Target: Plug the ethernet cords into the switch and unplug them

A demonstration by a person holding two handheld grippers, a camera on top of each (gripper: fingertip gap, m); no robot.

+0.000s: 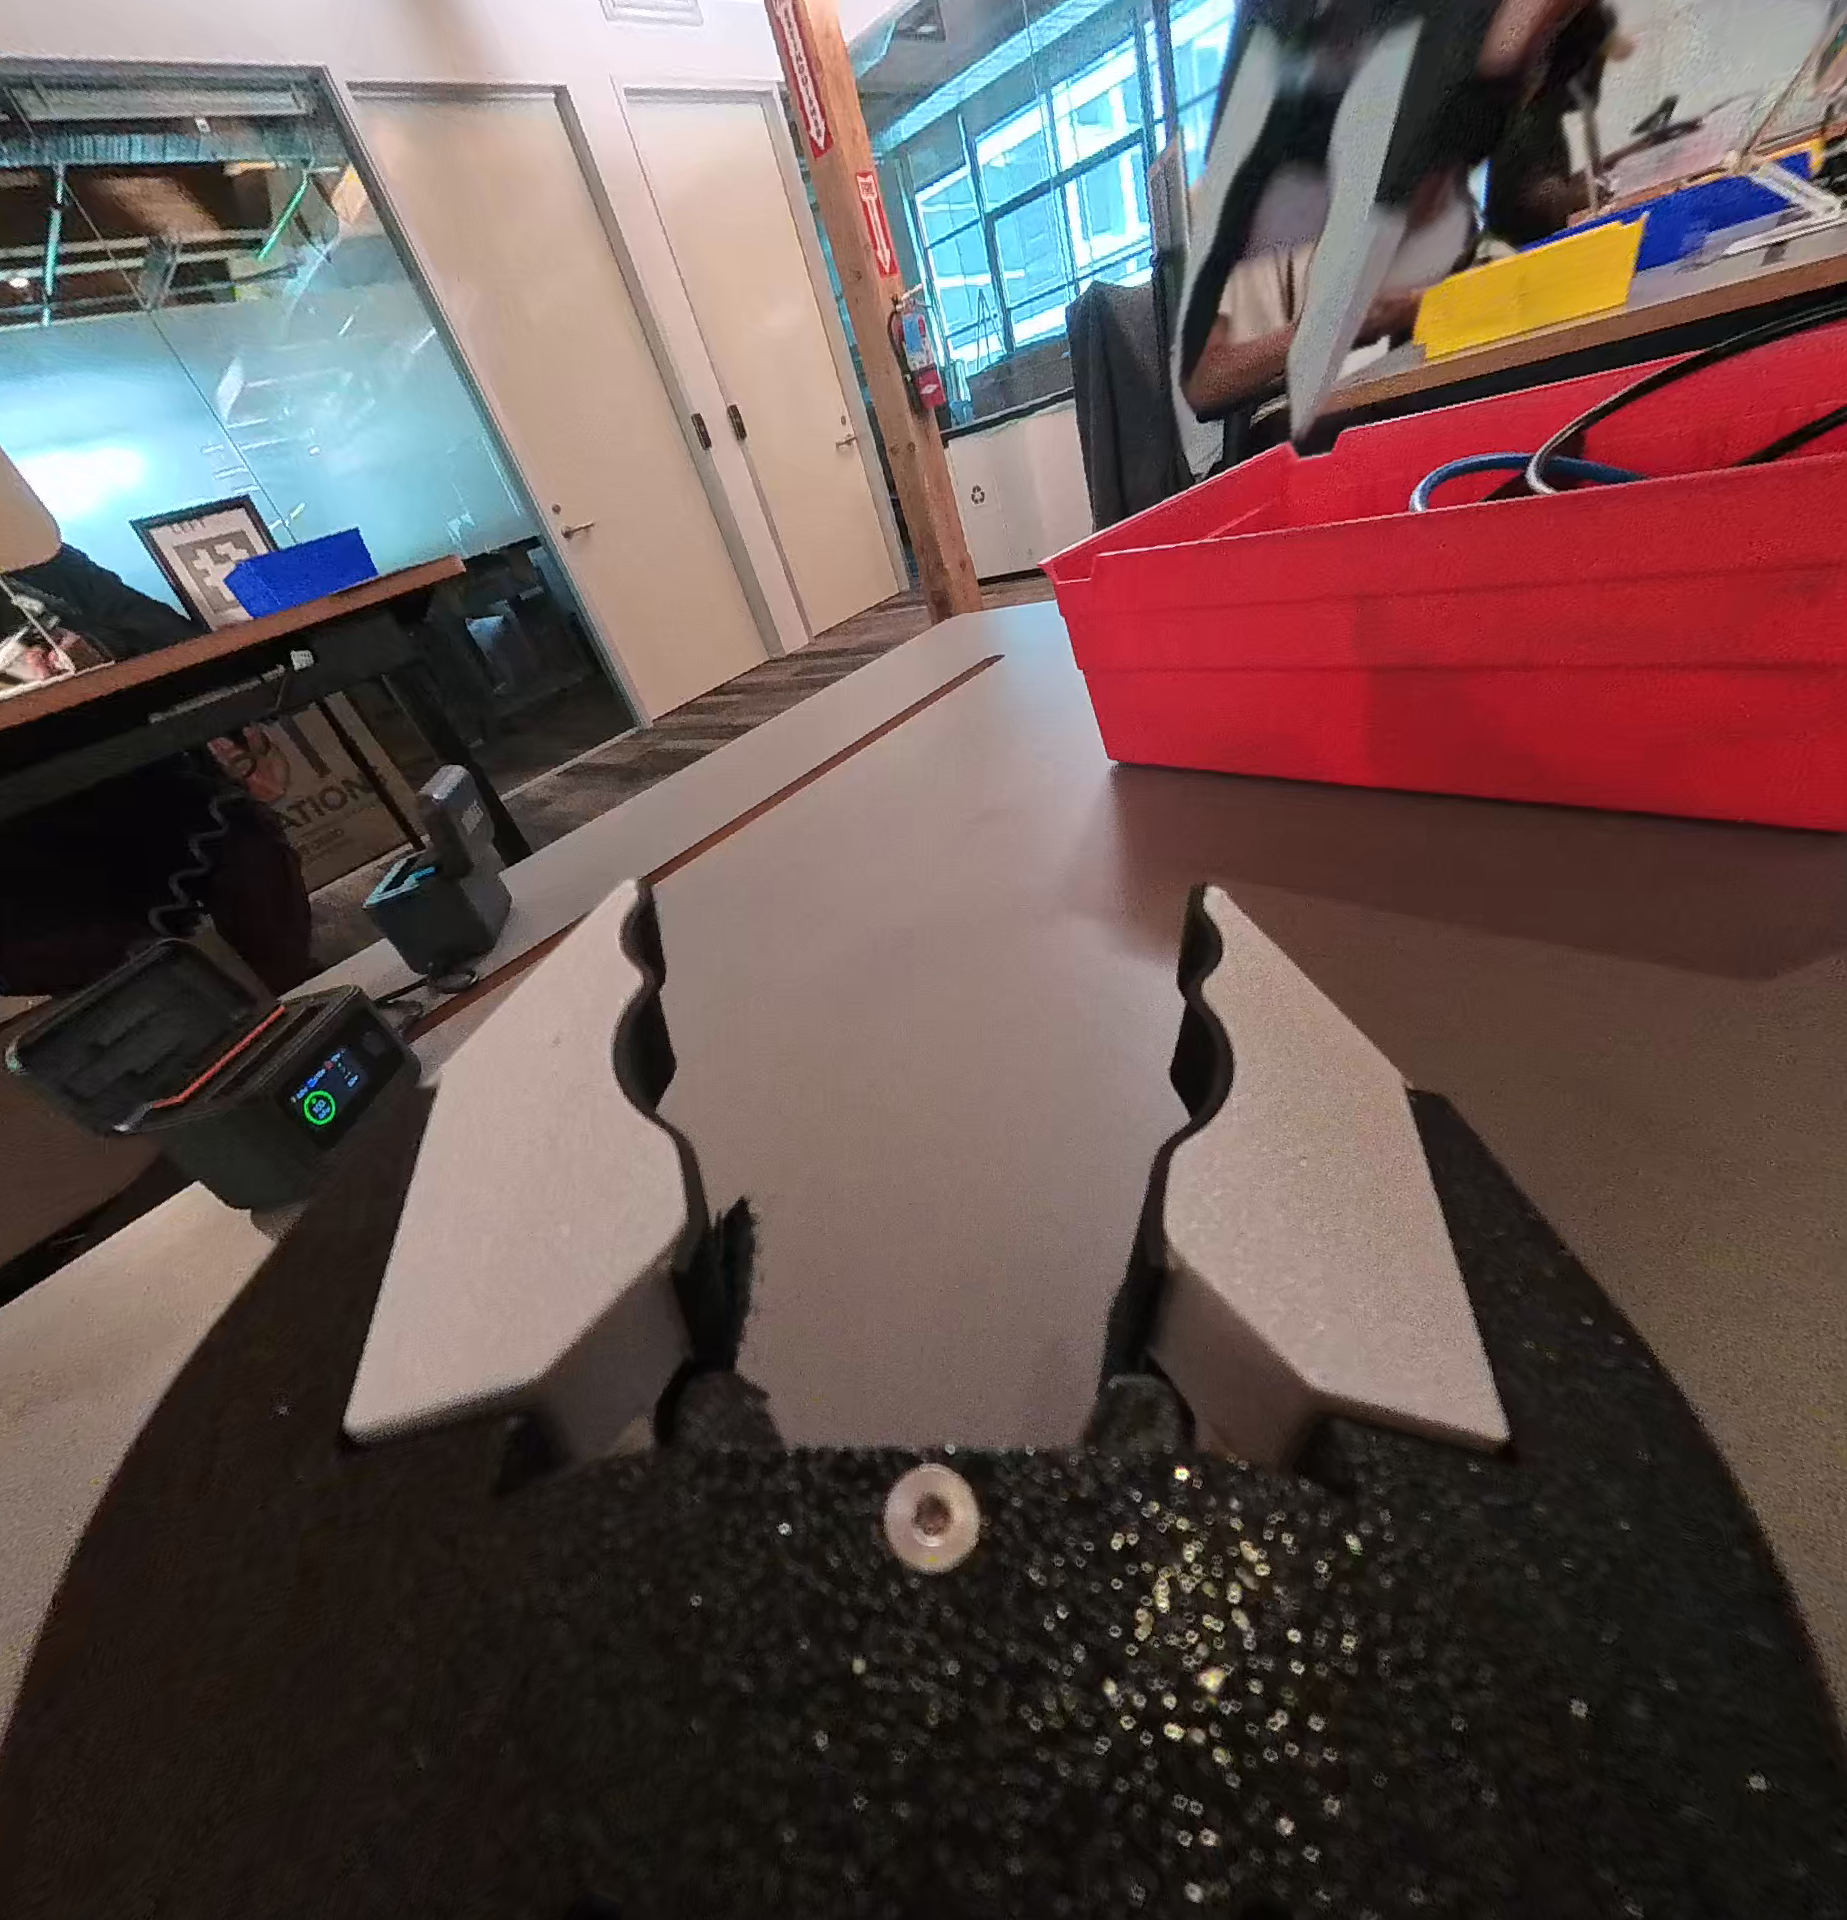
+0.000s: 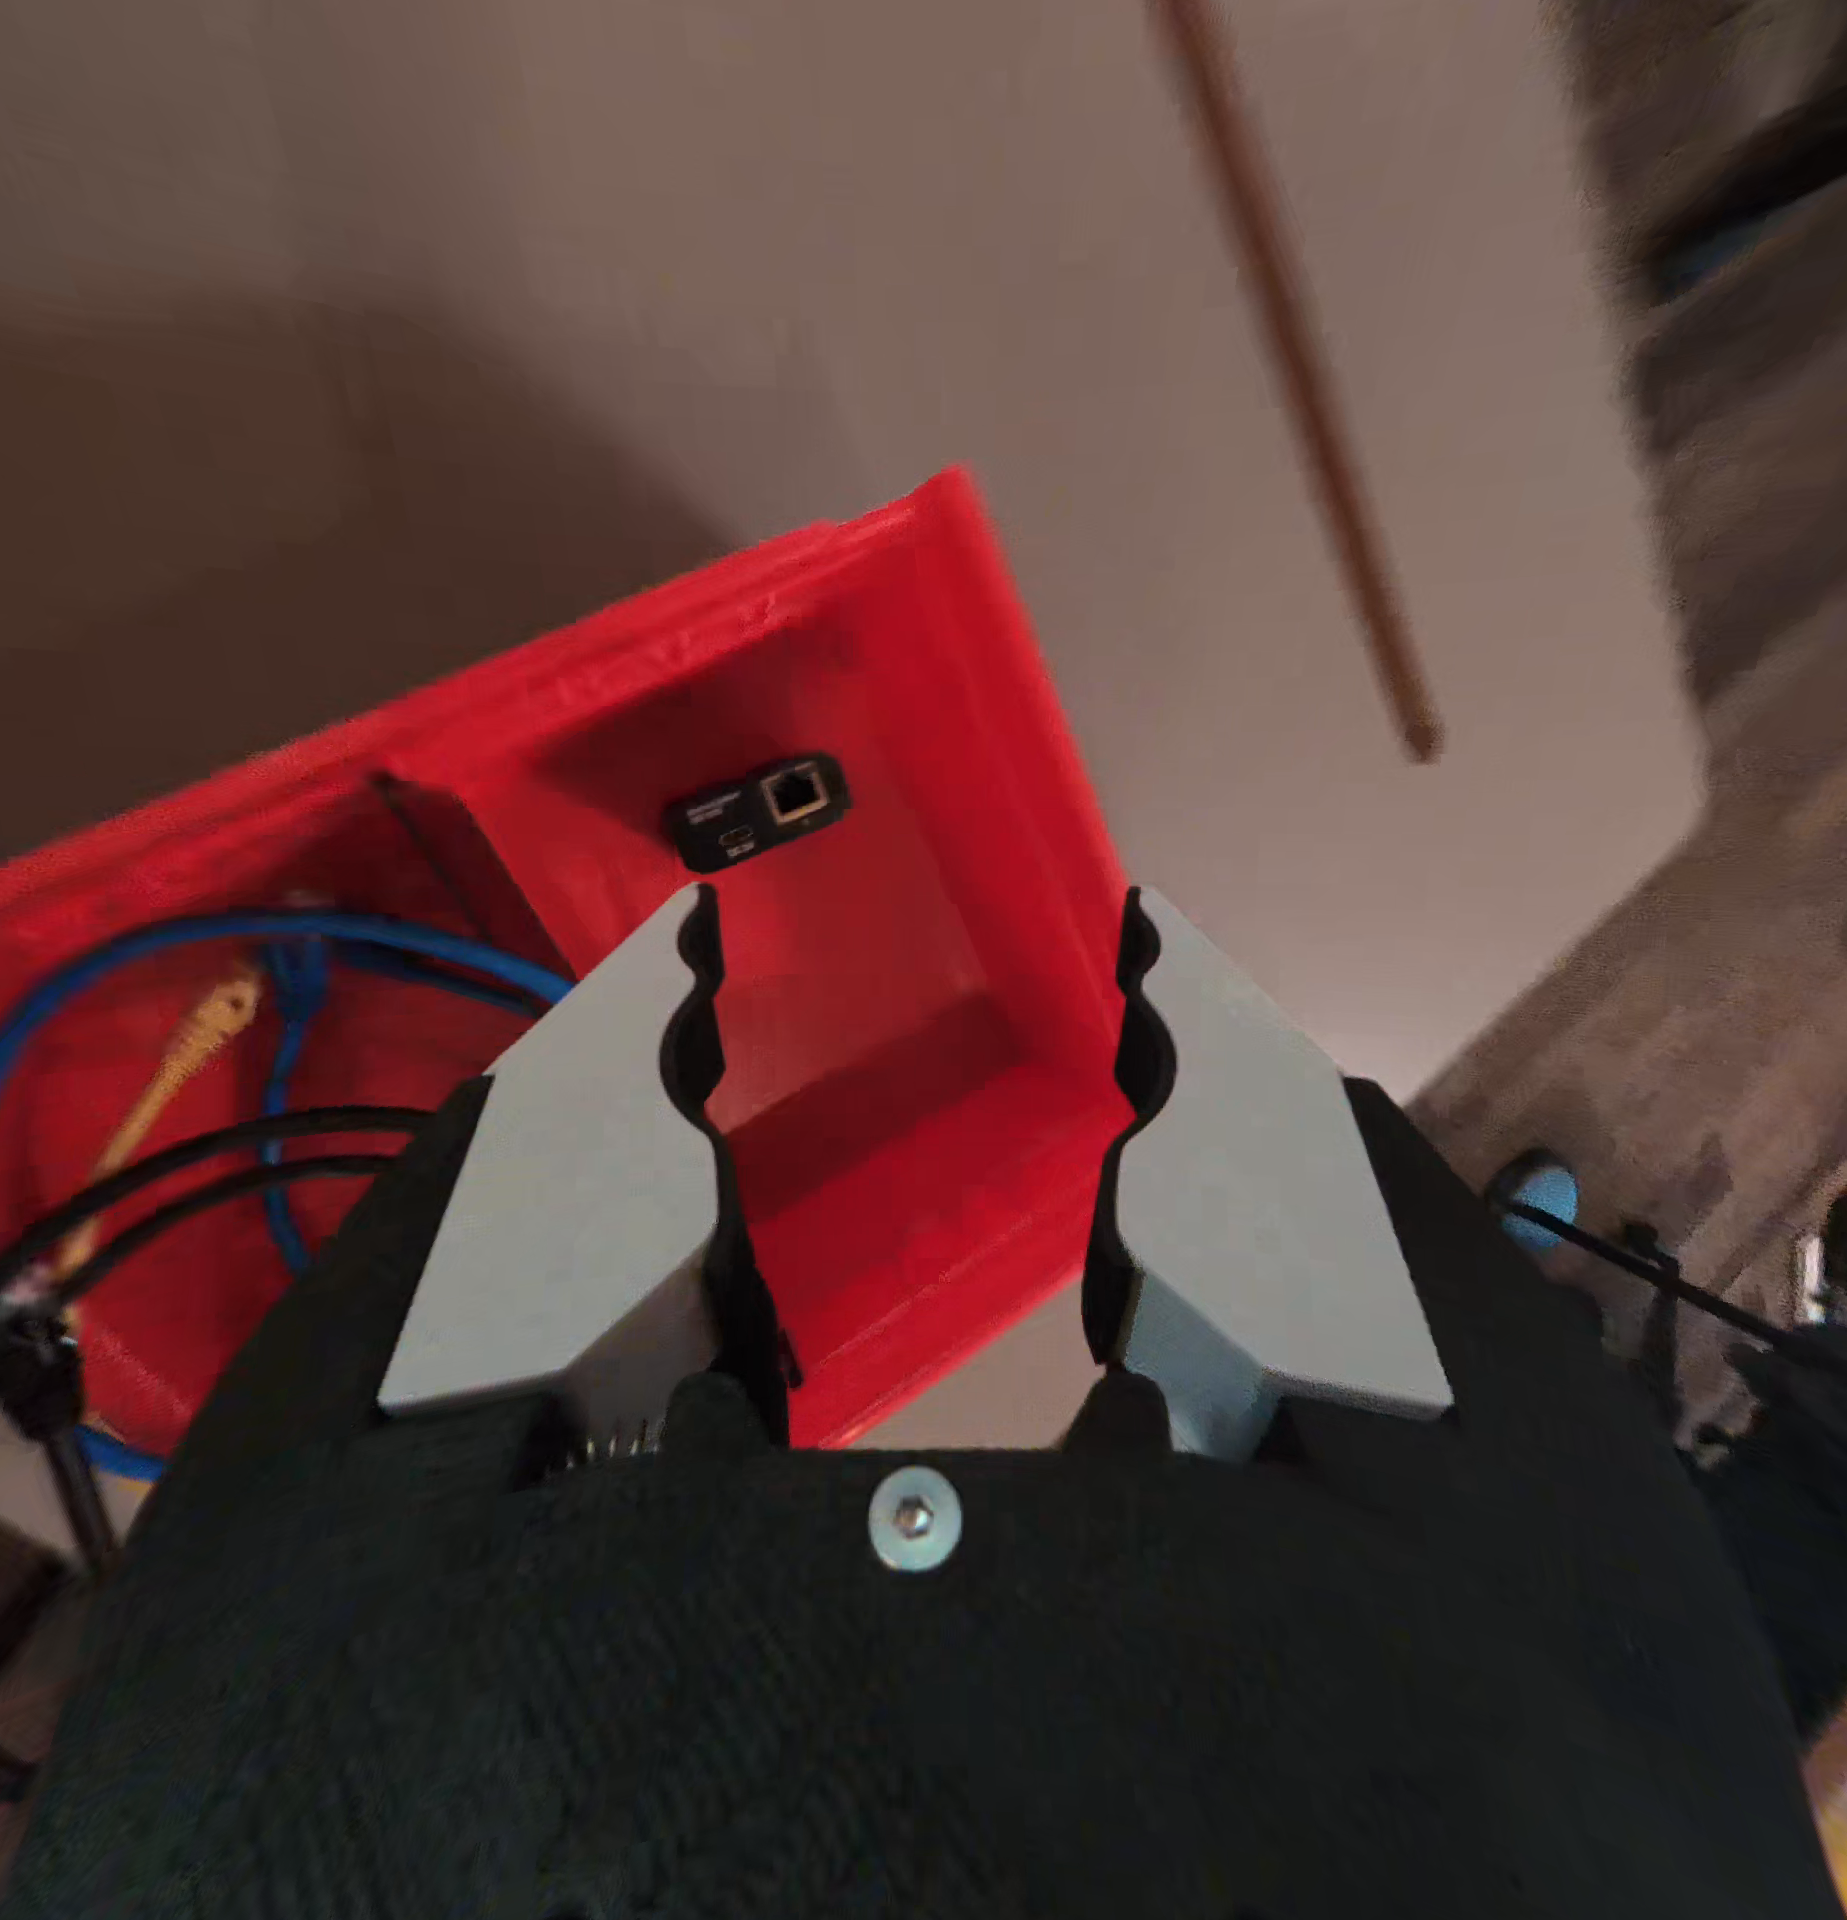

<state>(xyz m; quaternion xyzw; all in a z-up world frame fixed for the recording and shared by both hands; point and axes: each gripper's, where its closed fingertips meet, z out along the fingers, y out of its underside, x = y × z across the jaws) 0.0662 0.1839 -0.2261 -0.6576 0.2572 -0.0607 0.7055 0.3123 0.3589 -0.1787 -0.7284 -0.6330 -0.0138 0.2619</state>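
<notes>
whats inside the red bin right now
One compartment of the red bin holds a small black device with an ethernet port; the other holds a blue cable and black cables. The right gripper covers part.

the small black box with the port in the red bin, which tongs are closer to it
Right. The right tongs hang open above the red bin, aimed down at the black box. The left tongs sit low over the table, outside the bin's wall.

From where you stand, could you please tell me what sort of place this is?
Probably an office workshop: glass-walled meeting room, pale closed doors, and worktables carrying blue plastic bins and a red plastic tray of cables.
</notes>
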